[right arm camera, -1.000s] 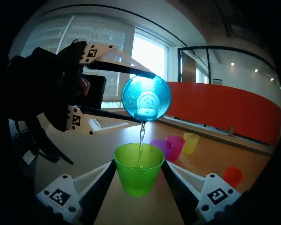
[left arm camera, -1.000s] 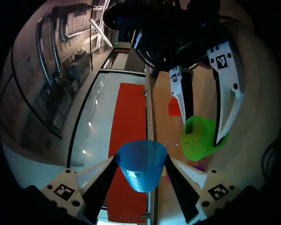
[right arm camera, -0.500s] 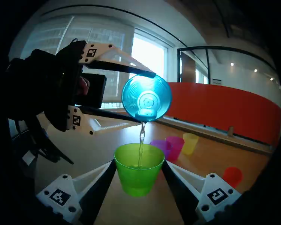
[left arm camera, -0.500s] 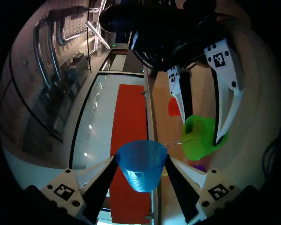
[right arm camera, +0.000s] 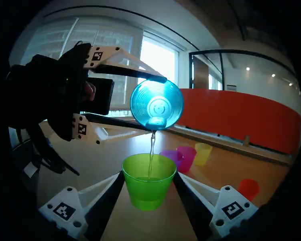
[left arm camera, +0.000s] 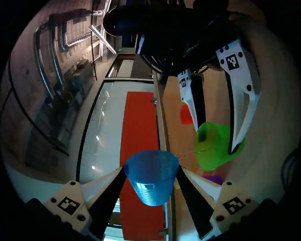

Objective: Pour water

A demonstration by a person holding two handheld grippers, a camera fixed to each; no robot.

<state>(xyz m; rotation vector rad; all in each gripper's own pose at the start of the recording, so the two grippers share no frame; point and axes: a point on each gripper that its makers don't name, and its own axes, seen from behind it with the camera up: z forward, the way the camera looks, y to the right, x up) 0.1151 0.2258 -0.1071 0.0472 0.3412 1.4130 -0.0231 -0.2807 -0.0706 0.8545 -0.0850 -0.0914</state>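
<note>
In the left gripper view, from the left: ceiling pipes (left arm camera: 54, 52) behind glass, then a long red panel (left arm camera: 138, 120). Low at centre, a ribbed blue cup (left arm camera: 151, 180) clamped in the left gripper (left arm camera: 151, 174), both black-padded fingers (left arm camera: 106, 197) pressed to its sides and opened no wider than the cup. From the cup's rim, a thin thread of water (left arm camera: 186, 153) reaching across to a green cup (left arm camera: 208, 154). Green cup pinched in the right gripper (left arm camera: 218, 144), one white finger on each side of it, with a red cup (left arm camera: 186, 114) on the wooden table (left arm camera: 271, 132) beyond. In the right gripper view, from the left: a hand (right arm camera: 88, 90) around the dark body of the left gripper, its two fingers reaching right and closed on the blue cup. Blue cup tipped on its side, base toward the camera, held above the green cup and apart from it. Water falling in a narrow twisting stream from the lower rim straight into the green cup's open mouth. Green cup upright between the right gripper's own fingers, a shallow pool showing near its bottom. Behind and to the right, a purple cup (right arm camera: 169, 154), a magenta cup (right arm camera: 186, 154) and a yellow cup (right arm camera: 202, 150) standing close together on the table. Farther right, the red cup alone, well apart from the three.
</note>
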